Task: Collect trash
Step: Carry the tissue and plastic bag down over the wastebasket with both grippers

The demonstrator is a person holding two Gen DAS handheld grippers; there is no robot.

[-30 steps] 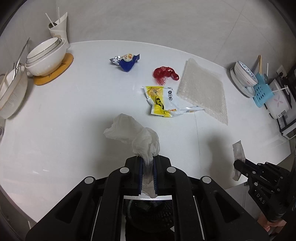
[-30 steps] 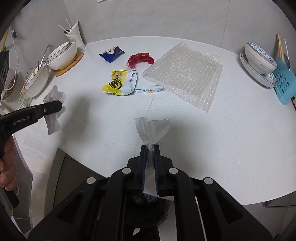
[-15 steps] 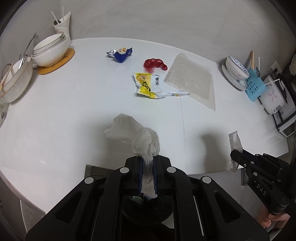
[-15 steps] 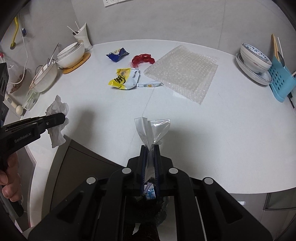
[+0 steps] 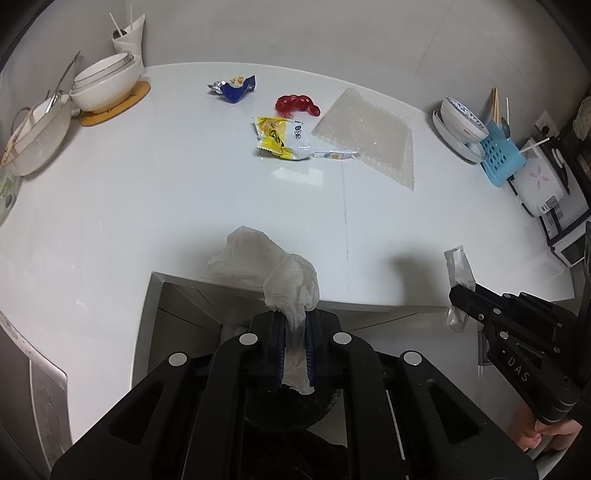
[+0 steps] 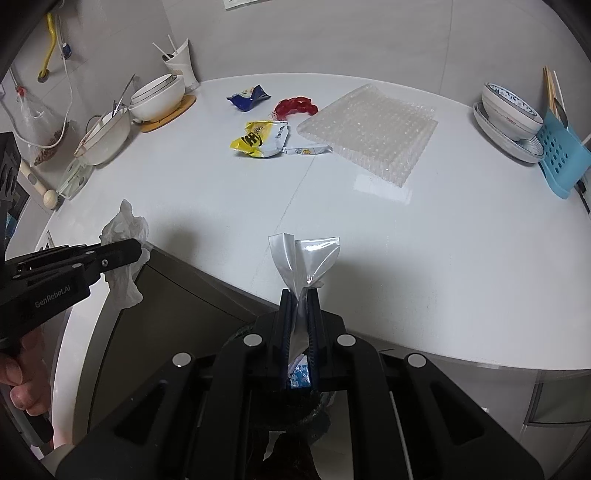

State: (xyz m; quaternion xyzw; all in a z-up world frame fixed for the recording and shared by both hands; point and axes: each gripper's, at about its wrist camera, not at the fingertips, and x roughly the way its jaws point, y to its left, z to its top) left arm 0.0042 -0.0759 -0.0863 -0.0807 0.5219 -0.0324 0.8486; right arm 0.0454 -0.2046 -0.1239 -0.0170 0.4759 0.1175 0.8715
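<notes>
My left gripper [image 5: 294, 317] is shut on a crumpled white tissue [image 5: 273, 273], held past the white table's front edge [image 5: 110, 221]. My right gripper [image 6: 301, 295] is shut on a clear plastic wrapper [image 6: 304, 258], also off the near edge. Each gripper shows in the other view: the left gripper [image 6: 135, 253] with its tissue [image 6: 123, 229], the right gripper [image 5: 454, 295] with its wrapper [image 5: 458, 266]. On the table lie a yellow snack bag [image 5: 279, 138], a red wrapper [image 5: 295, 104], a blue wrapper [image 5: 234, 88] and a bubble wrap sheet [image 5: 365, 136].
Stacked white bowls on a wooden coaster [image 5: 107, 86] and a paper cup [image 5: 127, 35] stand at the far left. A bowl on a plate [image 5: 460, 123] and a blue rack [image 5: 502, 155] sit at the right. A dark opening [image 6: 177, 302] lies below the table edge.
Both grippers have drawn back from the table with their trash still held. The table's front edge and the dark space below it have come into view under them.
</notes>
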